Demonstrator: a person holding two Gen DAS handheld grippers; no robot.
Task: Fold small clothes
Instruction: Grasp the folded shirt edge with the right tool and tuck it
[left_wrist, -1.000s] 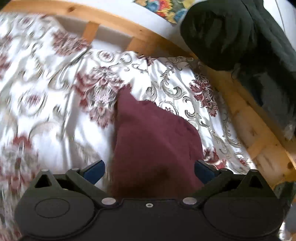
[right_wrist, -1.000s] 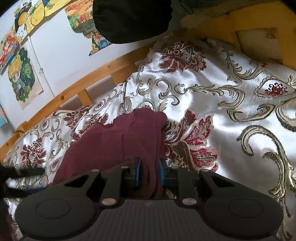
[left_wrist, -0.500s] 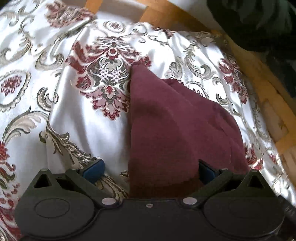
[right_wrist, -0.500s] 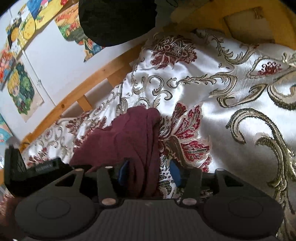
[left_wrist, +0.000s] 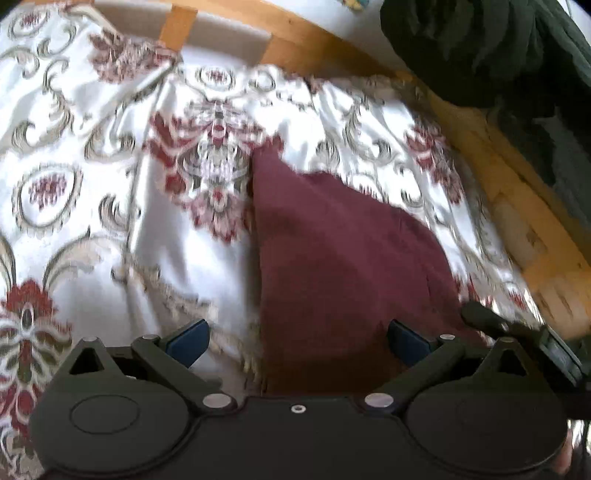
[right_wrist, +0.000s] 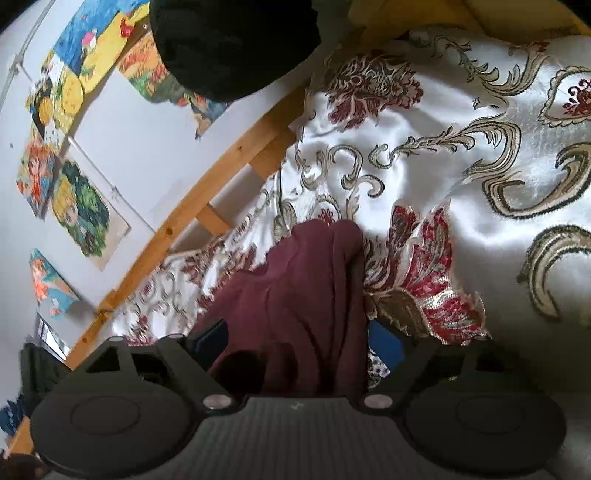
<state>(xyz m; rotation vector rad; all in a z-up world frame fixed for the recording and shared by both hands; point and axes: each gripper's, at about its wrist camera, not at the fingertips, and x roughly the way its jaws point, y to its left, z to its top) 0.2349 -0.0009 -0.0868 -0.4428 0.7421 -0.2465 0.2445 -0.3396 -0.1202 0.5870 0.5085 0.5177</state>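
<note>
A small maroon garment (left_wrist: 340, 266) lies folded on a white floral bedspread (left_wrist: 110, 221). My left gripper (left_wrist: 297, 341) is open, its blue pads wide apart over the garment's near edge, holding nothing. In the right wrist view the same garment (right_wrist: 303, 295) lies bunched between the jaws. My right gripper (right_wrist: 295, 341) is open around the cloth, not clamped on it. The right gripper's tip (left_wrist: 517, 332) shows at the right edge of the left wrist view.
A wooden bed rail (left_wrist: 295, 33) runs along the back and right side (left_wrist: 535, 236). A dark garment (left_wrist: 480, 48) hangs over the rail corner, also seen in the right wrist view (right_wrist: 236, 44). Colourful pictures (right_wrist: 81, 206) hang on the white wall.
My right gripper was shut on the maroon garment; it has opened wide and let the cloth go. My left gripper stayed open and shifted slightly above the garment.
</note>
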